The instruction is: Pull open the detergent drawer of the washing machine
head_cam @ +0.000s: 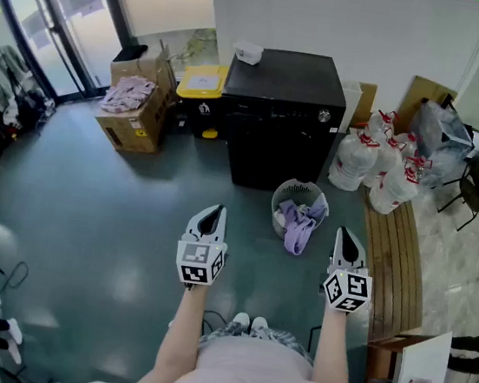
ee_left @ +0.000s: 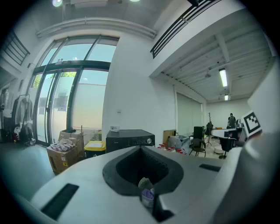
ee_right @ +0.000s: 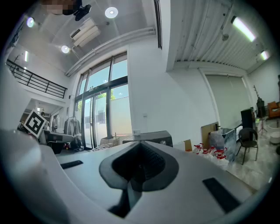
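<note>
A black washing machine point(head_cam: 283, 113) stands against the far white wall; its control strip with a silver knob point(head_cam: 324, 115) faces me, and I cannot make out the detergent drawer on the dark front. It also shows small in the left gripper view as the black washing machine point(ee_left: 130, 139) and in the right gripper view as the washing machine point(ee_right: 151, 138). My left gripper point(head_cam: 211, 216) and right gripper point(head_cam: 346, 241) are held side by side well short of the machine, both shut with nothing between the jaws.
A laundry basket point(head_cam: 299, 210) with purple cloth stands on the floor between me and the machine. A cardboard box of clothes point(head_cam: 134, 107) and a yellow-lidded bin point(head_cam: 202, 85) sit to its left. Several white jugs point(head_cam: 374, 165) and a wooden bench point(head_cam: 396, 268) are on the right.
</note>
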